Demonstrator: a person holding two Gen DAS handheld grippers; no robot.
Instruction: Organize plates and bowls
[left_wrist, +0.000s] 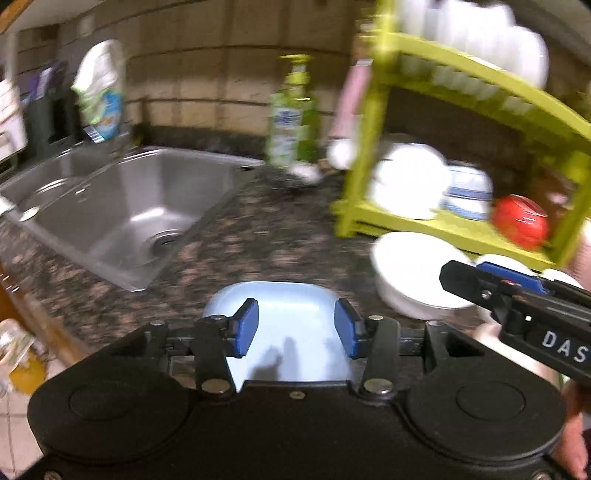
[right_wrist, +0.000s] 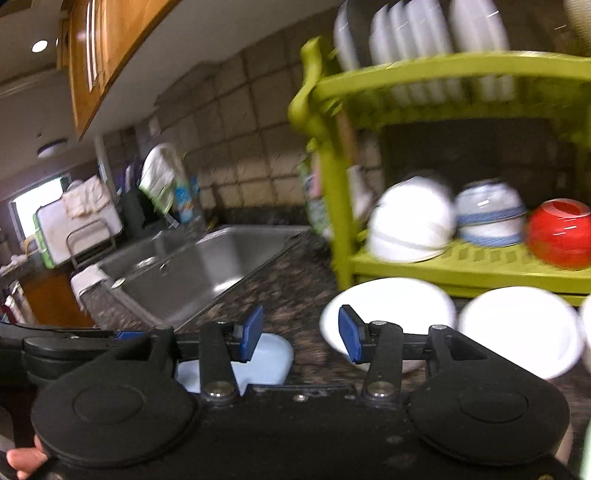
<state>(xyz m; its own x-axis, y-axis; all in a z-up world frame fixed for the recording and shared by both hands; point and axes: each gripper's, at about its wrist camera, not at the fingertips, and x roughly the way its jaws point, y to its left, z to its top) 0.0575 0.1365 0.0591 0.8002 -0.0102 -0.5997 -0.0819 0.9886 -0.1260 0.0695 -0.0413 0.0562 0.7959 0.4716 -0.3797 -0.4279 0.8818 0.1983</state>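
We hold our left gripper wide open over the pale blue plastic bowl on the speckled granite worktop, and our right gripper, also open, near the white ceramic bowl, probably because both should go into the green plastic dish rack.

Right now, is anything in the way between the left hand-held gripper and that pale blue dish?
Nothing visible: the left hand-held gripper is open right above the pale blue dish, no object between them.
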